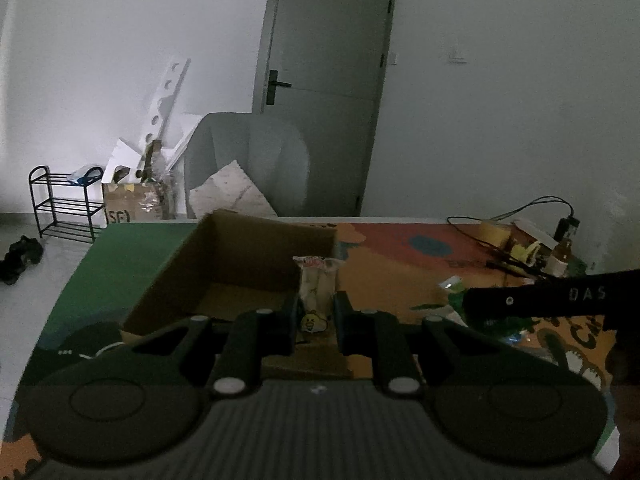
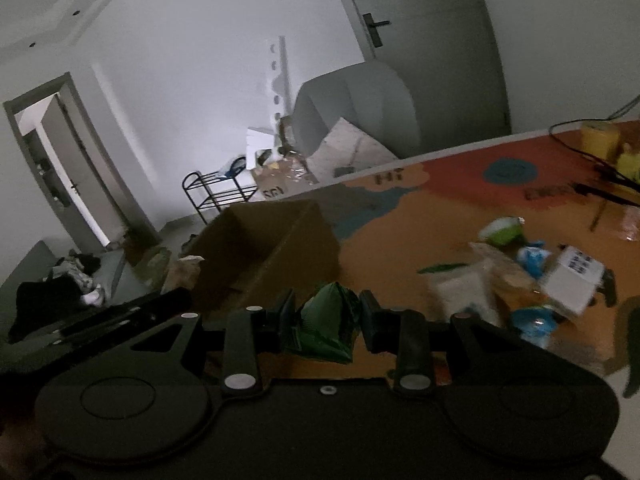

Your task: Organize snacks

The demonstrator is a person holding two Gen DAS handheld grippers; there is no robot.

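The cardboard box (image 1: 224, 264) stands open-topped at centre-left of the left wrist view, its floor mostly bare; its tall far wall and right wall block entry from those sides, so the way in is from above; the left gripper (image 1: 316, 308) sits at the box's near right corner with a pale snack packet (image 1: 318, 280) filling the gap between its fingers; the other tool's dark body juts in from the right edge. In the right wrist view, bare orange mat (image 2: 400, 232) lies open mid-frame right of the box; loose packets (image 2: 532, 276) crowd the right; cables (image 2: 600, 168) clutter the upper right.
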